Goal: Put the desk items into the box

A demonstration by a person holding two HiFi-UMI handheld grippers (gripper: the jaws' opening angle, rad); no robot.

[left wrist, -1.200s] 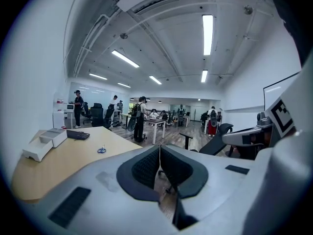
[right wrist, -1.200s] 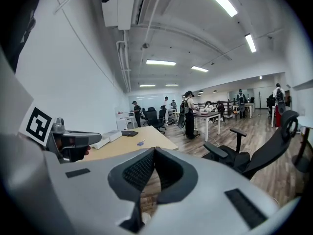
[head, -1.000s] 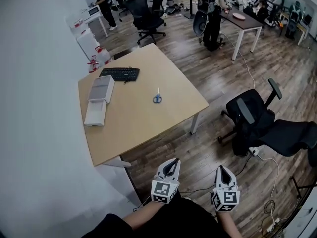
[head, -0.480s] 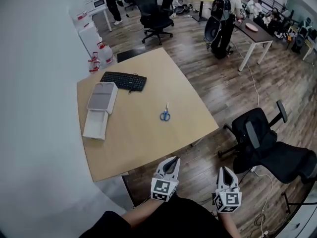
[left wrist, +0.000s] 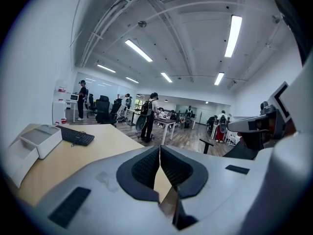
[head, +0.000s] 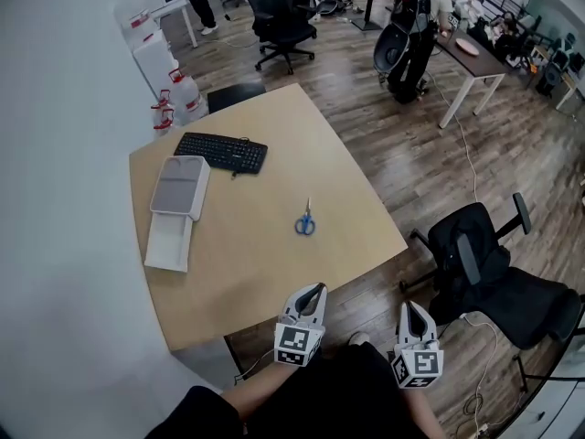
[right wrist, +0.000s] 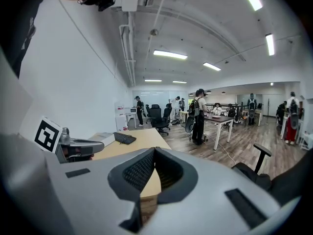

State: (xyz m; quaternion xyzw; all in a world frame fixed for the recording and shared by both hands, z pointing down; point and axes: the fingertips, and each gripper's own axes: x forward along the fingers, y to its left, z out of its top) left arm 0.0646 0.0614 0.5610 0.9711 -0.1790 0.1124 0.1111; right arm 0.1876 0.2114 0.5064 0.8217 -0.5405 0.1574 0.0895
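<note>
Blue-handled scissors [head: 305,221] lie near the middle of the wooden desk [head: 256,273]. A black keyboard [head: 221,152] rests at the far side. To its left sits a white box [head: 170,241] with a grey-topped part [head: 180,186] behind it. My left gripper [head: 316,289] hangs shut and empty just short of the desk's near edge. My right gripper [head: 409,305] is shut and empty over the floor to the right. In the left gripper view the shut gripper [left wrist: 160,147] points across the desk at the keyboard [left wrist: 76,135] and box [left wrist: 41,140].
A black office chair [head: 484,263] stands right of the desk, close to my right gripper. A white wall [head: 64,245] runs along the desk's left side. Water jugs [head: 178,103], another chair [head: 279,26], further tables and people stand beyond the desk.
The desk has drawn nearer to both grippers as I stepped toward it. Both grippers stay shut and empty.
</note>
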